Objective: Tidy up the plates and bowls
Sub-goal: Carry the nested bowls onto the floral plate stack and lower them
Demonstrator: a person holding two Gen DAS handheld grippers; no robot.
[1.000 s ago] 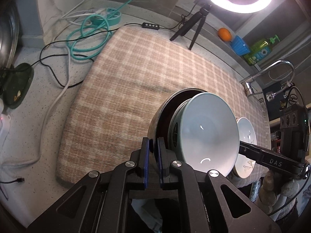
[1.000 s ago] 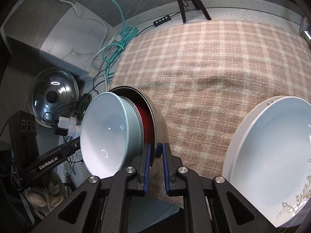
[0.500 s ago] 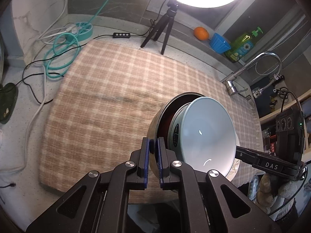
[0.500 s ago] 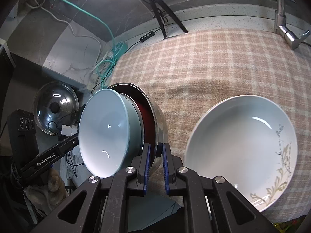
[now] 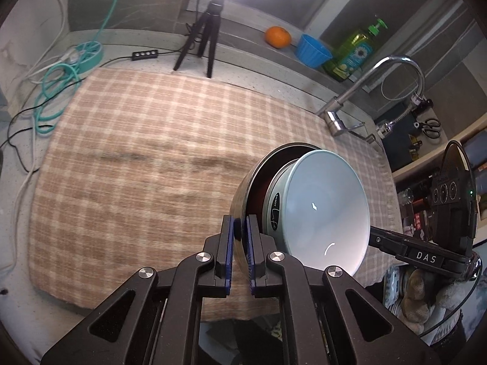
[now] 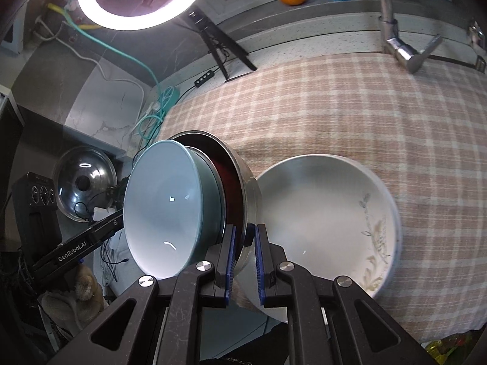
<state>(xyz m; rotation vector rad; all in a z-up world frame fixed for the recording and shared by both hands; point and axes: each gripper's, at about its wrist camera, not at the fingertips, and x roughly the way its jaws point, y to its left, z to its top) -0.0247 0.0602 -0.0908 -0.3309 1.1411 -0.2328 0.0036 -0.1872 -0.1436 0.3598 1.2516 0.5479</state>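
A: Checking grips. Left tool [image 5: 240, 251] pinching the near rim of the steel bowl [image 5: 243, 194], pads pressed onto the wall. Right tool [image 6: 245, 258] clamping the opposite rim of the same steel bowl [image 6: 251, 188]. Both nearly closed, metal between the pads.

B: Confirming. Carrying a nested stack: teal bowl [image 5: 319, 210] sitting inside the steel one, dark red liner or bowl showing between them. Tilted, mouth facing the right-hand side in the left view, so not level.

A: Hanging above the checked cloth [image 5: 152, 158] on the worktop, near its front edge. Not touching the cloth, judging from the right view.

B: Noting the white plate [image 6: 331, 213] lying flat on the cloth toward the front right corner, just beside the stack on the right tool's side. Steel wall overlapping the plate's left rim in view; contact not resolvable.

A: Key relation then: plate lying right of the stack, right hand nearer to it, left hand farther.

B: Probably setting the stack down next, on the plate or on bare cloth left of it. Needing levelling first; teal bowl looking free to slide out while tilted.
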